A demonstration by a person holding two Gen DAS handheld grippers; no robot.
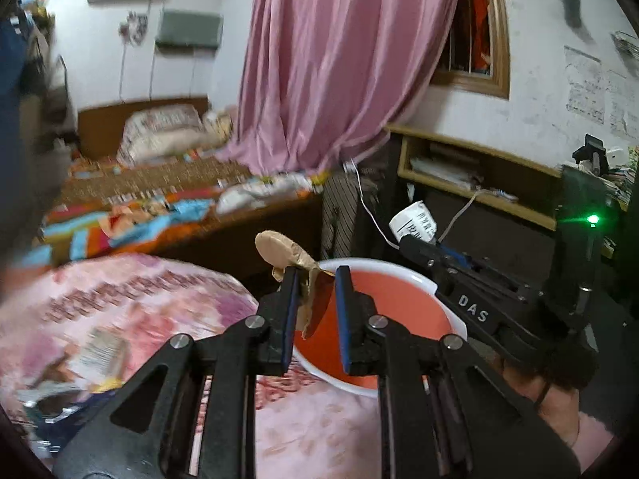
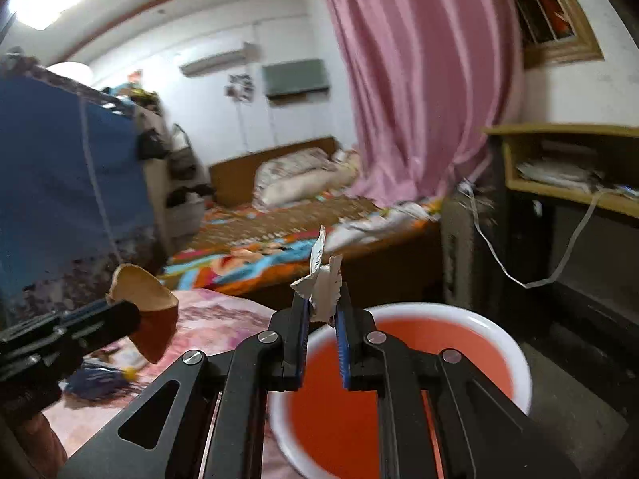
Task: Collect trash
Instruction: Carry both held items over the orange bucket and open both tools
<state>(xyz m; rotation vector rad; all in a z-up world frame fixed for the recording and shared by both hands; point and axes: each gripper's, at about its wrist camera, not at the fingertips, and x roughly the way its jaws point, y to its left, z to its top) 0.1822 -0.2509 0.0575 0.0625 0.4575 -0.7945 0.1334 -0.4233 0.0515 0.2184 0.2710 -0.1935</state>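
Left fingers [image 1: 315, 275] pinching brown paper [image 1: 279, 247], right fingers [image 2: 321, 299] white scrap [image 2: 323, 283], bedding blurred

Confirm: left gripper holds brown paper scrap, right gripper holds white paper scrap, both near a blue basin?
Not quite: the basin is red inside with a white rim, not blue, as the right wrist view shows. The left gripper does hold the brown paper scrap, and the right gripper holds the white paper scrap.
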